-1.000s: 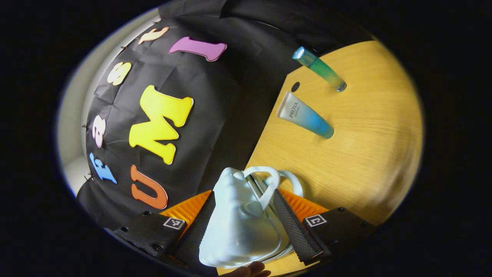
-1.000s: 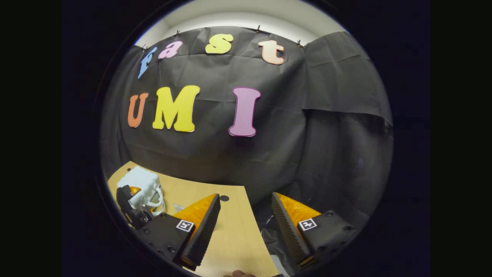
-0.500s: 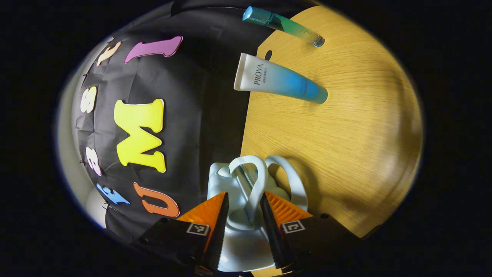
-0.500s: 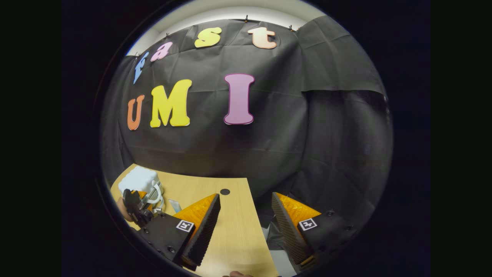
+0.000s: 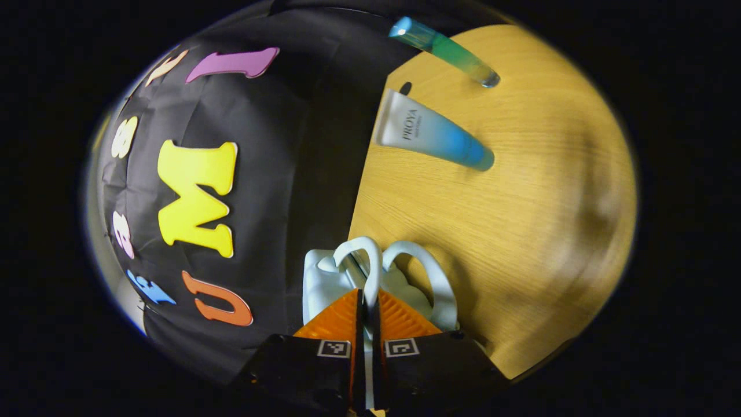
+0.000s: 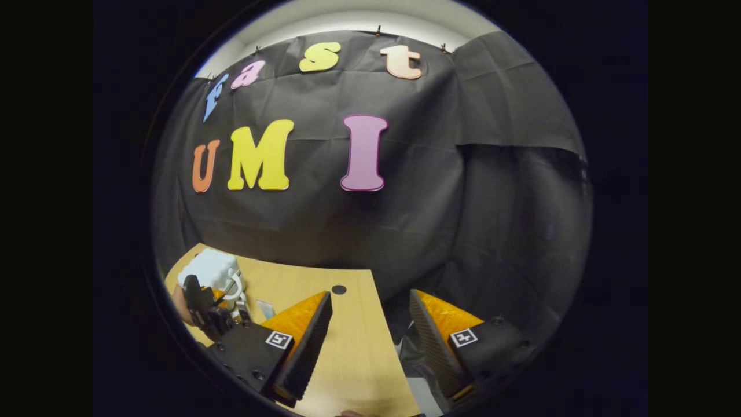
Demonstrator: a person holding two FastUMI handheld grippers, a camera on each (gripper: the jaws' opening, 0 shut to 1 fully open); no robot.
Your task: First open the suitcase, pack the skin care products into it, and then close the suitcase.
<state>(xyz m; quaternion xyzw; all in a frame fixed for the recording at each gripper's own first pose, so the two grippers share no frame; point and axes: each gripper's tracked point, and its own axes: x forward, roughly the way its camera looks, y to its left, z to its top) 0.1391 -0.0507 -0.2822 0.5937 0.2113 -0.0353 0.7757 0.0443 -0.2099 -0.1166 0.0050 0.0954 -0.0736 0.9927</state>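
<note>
Your left gripper [image 5: 366,301] is pinched together on one of the two white loop handles [image 5: 362,260] of the small white suitcase [image 5: 321,281], which sits at 6 o'clock in the left gripper view, at the edge of the wooden table [image 5: 521,220]. The second handle [image 5: 431,272] arcs free just beside the fingers at 5 o'clock. Farther out, at 1 o'clock, a white-to-blue tube [image 5: 434,134] lies on the table, and beyond it, near 12 o'clock, a slim green-and-blue bottle [image 5: 446,51] lies close to the far edge.

Your right gripper [image 6: 370,330] hangs with its fingers spread wide apart and nothing between them, over the table's edge. In the right gripper view, the suitcase [image 6: 208,269] sits at 8 o'clock with the left gripper [image 6: 208,304] on it.
</note>
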